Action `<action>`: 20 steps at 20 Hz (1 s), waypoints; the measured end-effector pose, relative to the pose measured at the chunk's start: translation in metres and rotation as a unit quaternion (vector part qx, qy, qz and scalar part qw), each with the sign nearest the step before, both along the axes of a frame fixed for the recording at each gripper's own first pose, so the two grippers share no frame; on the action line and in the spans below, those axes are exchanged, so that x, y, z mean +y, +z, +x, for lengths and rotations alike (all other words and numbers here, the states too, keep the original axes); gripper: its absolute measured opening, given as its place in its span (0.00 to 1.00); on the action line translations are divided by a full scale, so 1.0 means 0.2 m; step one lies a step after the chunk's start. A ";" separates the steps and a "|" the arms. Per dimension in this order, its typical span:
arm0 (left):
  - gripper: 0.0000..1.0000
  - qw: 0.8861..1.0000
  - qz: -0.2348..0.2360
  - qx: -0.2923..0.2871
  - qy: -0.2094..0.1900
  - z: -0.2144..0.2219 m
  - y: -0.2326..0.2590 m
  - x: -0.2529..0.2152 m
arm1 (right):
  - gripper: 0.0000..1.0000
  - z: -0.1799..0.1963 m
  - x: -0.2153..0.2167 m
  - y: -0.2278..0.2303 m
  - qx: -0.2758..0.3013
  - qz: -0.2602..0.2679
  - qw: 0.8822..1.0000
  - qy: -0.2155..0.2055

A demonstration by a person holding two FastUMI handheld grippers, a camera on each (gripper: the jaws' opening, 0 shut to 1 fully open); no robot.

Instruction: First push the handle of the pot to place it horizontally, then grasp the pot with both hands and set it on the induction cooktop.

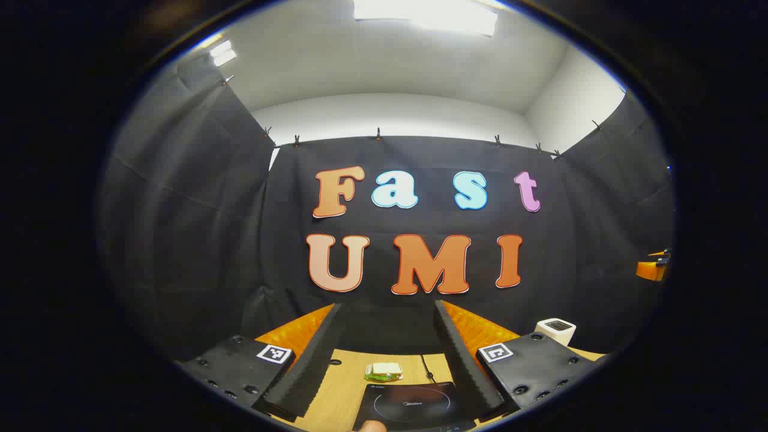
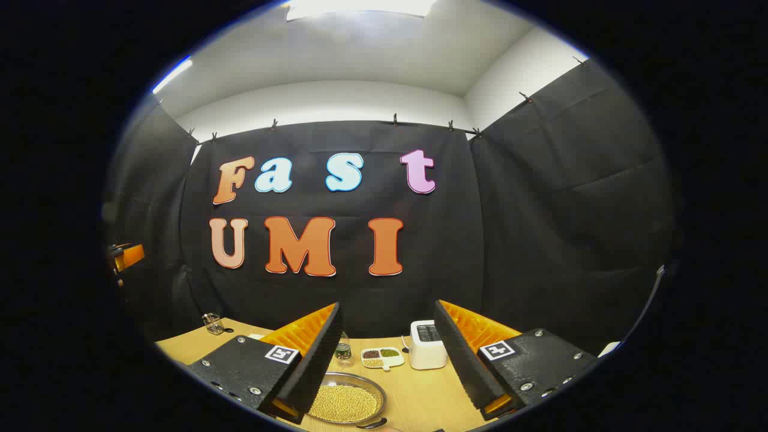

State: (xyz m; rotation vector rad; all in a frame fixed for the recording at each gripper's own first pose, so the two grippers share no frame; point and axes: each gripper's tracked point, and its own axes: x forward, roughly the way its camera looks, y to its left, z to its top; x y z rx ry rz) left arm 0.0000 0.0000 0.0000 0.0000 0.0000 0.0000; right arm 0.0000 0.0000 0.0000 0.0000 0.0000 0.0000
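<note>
here both grippers, left gripper (image 1: 387,354) and right gripper (image 2: 387,354), gape; cooktop (image 1: 414,405) logo seems unreadable.

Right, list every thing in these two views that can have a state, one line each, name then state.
Left gripper: jaws open, nothing between them.
Right gripper: jaws open, nothing between them.
Cooktop: flat on the table, top bare, no pot on it.
Pot: on the table, uncovered, full of yellowish beans.
Sandwich: lying on the table behind the cooktop.
Toaster: upright, slots empty.
Divided dish: filled, flat on the table.
</note>
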 end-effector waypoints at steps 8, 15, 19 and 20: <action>0.98 1.000 -0.005 0.002 -0.009 -0.01 0.00 -0.02 | 0.94 0.02 0.01 -0.03 0.008 -0.001 1.000 0.002; 0.98 1.000 -0.009 0.007 -0.010 0.01 -0.03 -0.02 | 0.94 0.04 0.02 -0.06 0.014 -0.004 1.000 0.002; 0.99 1.000 -0.015 0.024 -0.013 0.02 -0.07 -0.02 | 0.94 0.05 0.03 -0.08 0.021 -0.007 1.000 0.004; 0.98 0.999 -0.016 0.027 -0.013 0.03 -0.09 -0.01 | 0.93 0.05 0.03 -0.09 0.021 -0.006 1.000 0.006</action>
